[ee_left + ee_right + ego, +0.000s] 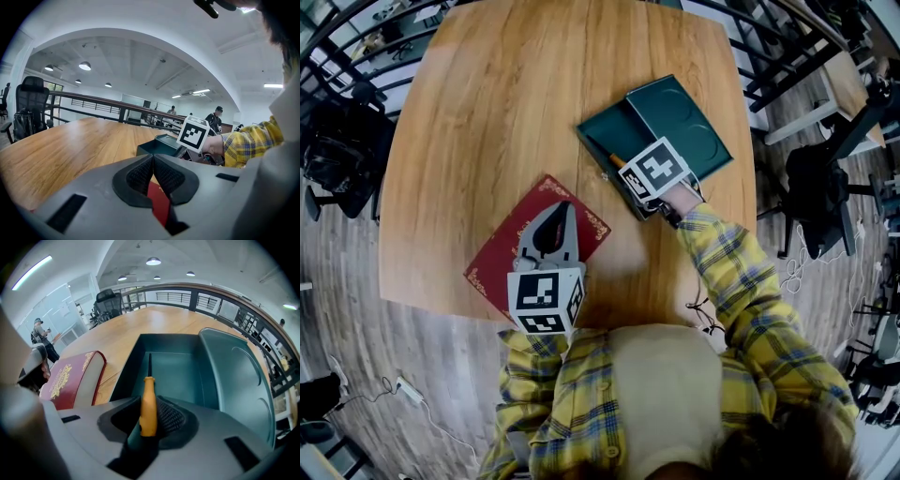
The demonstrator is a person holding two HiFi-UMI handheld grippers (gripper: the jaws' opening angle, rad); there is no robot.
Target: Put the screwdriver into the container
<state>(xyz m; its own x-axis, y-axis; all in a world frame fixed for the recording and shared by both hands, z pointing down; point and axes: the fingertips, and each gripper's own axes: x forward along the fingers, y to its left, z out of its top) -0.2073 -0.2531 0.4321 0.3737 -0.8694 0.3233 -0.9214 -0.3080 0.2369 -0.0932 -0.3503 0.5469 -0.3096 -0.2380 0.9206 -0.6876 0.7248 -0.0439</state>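
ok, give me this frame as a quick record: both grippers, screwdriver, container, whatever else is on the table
left gripper: shut, nothing between the jaws, over the red book
right gripper: shut on the screwdriver, gripping its orange handle
screwdriver: shaft points into the container, not released
container: dark green, open, lid folded out beside it
red book: flat on the table, apart from the container
table: wooden
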